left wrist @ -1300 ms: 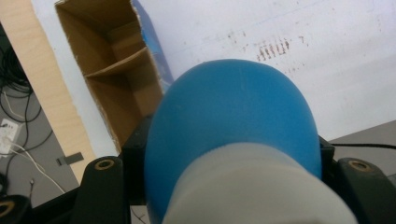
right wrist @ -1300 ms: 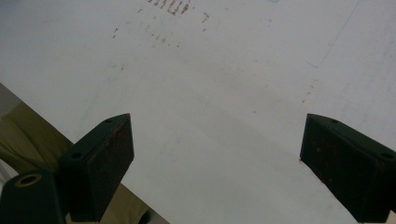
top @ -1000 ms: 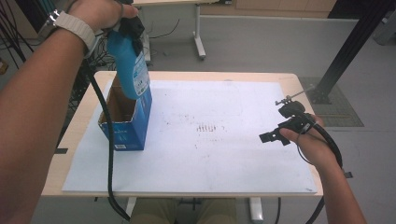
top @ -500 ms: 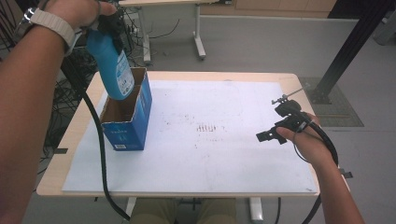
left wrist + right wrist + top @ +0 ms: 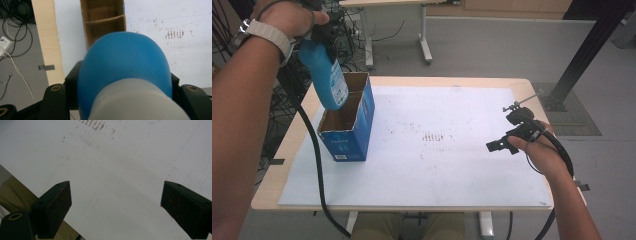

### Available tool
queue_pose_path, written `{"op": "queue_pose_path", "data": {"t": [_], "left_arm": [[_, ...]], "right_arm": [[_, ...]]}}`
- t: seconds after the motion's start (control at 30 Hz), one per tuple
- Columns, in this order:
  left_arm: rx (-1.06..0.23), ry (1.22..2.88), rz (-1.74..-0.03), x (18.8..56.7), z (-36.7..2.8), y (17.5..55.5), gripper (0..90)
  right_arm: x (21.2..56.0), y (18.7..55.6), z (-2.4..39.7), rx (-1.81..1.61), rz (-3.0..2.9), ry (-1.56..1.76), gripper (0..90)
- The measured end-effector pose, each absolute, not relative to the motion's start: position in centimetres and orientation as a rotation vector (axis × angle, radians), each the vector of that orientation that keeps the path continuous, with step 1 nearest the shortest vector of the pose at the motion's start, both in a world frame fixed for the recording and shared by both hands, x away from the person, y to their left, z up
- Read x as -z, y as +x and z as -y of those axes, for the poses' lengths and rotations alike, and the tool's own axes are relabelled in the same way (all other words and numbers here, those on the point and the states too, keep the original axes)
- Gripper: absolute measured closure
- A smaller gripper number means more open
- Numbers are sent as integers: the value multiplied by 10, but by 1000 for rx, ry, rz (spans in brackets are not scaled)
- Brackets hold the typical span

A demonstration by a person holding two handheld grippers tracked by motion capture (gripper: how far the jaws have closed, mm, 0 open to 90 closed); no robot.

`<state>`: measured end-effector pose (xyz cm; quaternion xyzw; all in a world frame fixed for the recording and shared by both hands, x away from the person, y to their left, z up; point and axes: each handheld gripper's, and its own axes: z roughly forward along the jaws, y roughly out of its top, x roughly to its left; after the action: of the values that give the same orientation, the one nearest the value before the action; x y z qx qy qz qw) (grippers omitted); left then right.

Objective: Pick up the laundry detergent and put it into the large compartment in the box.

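I'm holding a blue bottle (image 5: 326,75) in my left gripper (image 5: 323,34), up over the far left corner of the bench (image 5: 287,150). The jaws are clenched on the bottle near its top, 1 on each side, and in the left gripper view the bottle (image 5: 125,67) is bulging between them with its pale cap end closest to the camera. The bottle is hanging tilted, its base pointing down and slightly toward the middle of the bench, right above the open cardboard box (image 5: 347,125). Its lower end is overlapping the far part of the box in the high view; whether it is already inside the rim I can't tell. The box is standing upright on the white sheet (image 5: 437,165) that covers most of the bench, and a cardboard divider is splitting it into 2 compartments, which are also showing in the left gripper view (image 5: 105,22). My left gripper's black cable (image 5: 314,150) is trailing down past the near left side of the box and off the bench edge.

Over on the right, my right gripper (image 5: 502,145) is hovering low above the sheet near the right edge, pointing toward the middle. Its jaws are standing wide apart with nothing between them, just the bare sheet (image 5: 112,170) with a few reddish marks.
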<state>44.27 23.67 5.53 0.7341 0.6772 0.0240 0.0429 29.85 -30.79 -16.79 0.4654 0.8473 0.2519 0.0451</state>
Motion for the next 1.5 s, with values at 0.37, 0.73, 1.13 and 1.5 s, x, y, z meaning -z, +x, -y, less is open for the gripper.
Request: {"op": "queue_pose_path", "data": {"t": [0.37, 0.73, 1.13, 1.5], "left_arm": [[-56, 2213, -2091, -40, -246, 447, 390], [-55, 2202, -2095, -32, -251, 449, 391], [-84, 2215, -2069, -23, -251, 449, 391], [-65, 2198, -2072, -4, -257, 452, 390]], "right_arm": [[170, 299, 309, -769, -2586, 1433, 94], [171, 300, 309, -768, -2587, 1430, 94], [174, 302, 306, -770, -2592, 1433, 94], [176, 301, 308, -775, -2589, 1432, 94]]}}
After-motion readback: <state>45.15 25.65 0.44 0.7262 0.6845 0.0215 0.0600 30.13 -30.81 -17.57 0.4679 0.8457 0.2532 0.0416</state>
